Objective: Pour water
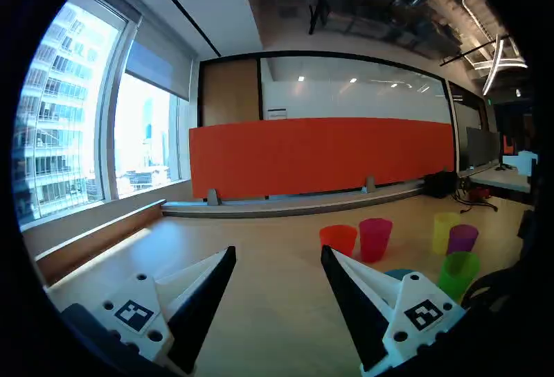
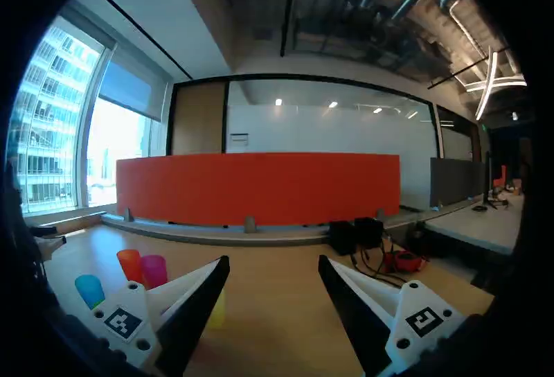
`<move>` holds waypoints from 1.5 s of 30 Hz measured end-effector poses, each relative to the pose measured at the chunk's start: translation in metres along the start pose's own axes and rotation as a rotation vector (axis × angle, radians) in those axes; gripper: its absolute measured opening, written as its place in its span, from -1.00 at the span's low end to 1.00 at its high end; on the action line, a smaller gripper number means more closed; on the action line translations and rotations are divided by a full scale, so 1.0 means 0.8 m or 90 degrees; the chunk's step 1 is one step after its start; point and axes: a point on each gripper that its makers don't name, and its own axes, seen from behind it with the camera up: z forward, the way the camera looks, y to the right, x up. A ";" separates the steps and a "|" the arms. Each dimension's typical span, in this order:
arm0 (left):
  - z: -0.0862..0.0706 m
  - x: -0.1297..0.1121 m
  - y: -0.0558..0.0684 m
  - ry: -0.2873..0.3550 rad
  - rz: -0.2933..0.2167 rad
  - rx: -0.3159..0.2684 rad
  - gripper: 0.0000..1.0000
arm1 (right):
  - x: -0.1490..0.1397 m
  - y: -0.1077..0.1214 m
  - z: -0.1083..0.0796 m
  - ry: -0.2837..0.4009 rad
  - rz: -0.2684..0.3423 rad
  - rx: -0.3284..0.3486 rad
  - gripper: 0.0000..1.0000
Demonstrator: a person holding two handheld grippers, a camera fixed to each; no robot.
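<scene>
Several plastic cups stand on the wooden table (image 1: 277, 308). In the left gripper view they sit ahead and to the right: an orange cup (image 1: 338, 238), a magenta cup (image 1: 374, 238), a yellow cup (image 1: 444, 231), a purple cup (image 1: 462, 238), a green cup (image 1: 458, 273) and a blue cup (image 1: 400, 274) half hidden behind a finger. My left gripper (image 1: 277, 256) is open, with nothing between its fingers. In the right gripper view an orange cup (image 2: 129, 265), a magenta cup (image 2: 154, 269) and a blue cup (image 2: 90, 290) stand at the left. My right gripper (image 2: 273, 262) is open and holds nothing.
A long orange partition (image 1: 318, 155) closes the far edge of the table. Windows (image 1: 69, 134) run along the left. A black box with cables (image 2: 356, 235) sits at the far right of the table, and another desk (image 2: 478, 224) lies beyond it.
</scene>
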 end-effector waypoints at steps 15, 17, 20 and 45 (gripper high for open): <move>-0.009 -0.012 -0.017 0.015 -0.014 0.002 0.82 | 0.023 -0.011 -0.004 0.018 0.006 0.004 0.98; -0.009 -0.015 -0.019 0.014 -0.013 0.001 0.82 | 0.025 -0.010 -0.004 0.020 0.004 0.004 0.99; -0.009 -0.017 -0.021 0.014 -0.012 0.002 0.81 | 0.027 -0.010 -0.005 0.022 0.003 0.003 0.99; -0.014 -0.020 -0.029 0.022 -0.033 -0.004 0.82 | 0.028 -0.007 -0.005 0.022 0.007 -0.001 0.99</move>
